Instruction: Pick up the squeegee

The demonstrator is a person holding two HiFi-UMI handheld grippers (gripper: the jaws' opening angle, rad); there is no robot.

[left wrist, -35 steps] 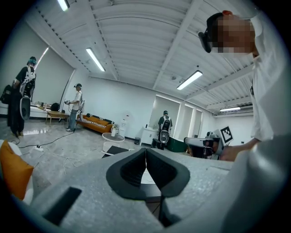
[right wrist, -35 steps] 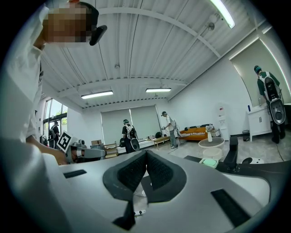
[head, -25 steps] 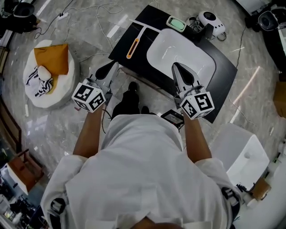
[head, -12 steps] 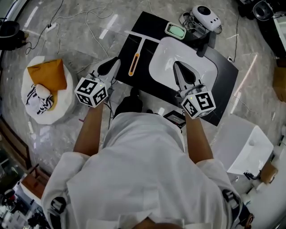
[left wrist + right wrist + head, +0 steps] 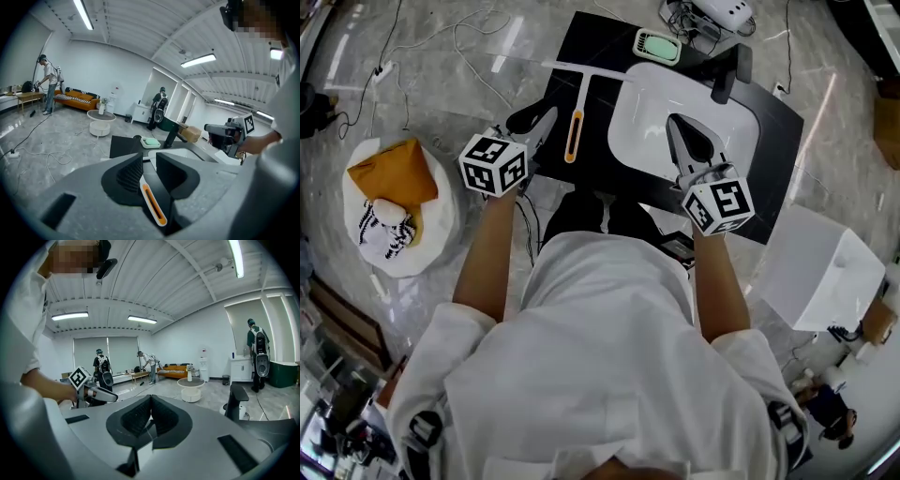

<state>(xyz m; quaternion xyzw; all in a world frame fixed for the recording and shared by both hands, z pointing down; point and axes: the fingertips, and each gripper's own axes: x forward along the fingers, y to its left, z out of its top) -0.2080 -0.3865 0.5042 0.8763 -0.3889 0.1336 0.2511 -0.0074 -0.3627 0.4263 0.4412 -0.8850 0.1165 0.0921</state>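
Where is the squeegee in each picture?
Head view: squeegee at top middle, left of the white sink.
Left gripper view: low middle, only its orange handle shows.
Right gripper view: not in it.
Shared landmark: the black faucet, in all three views.

Grey marble floor (image 5: pixel 441 75) with loose cables (image 5: pixel 51 157). White walls (image 5: pixel 117 70), and tube lights (image 5: pixel 84 14) on a ribbed ceiling. Far off stands an orange sofa (image 5: pixel 77 101), with a round white table (image 5: pixel 101 123) nearer.
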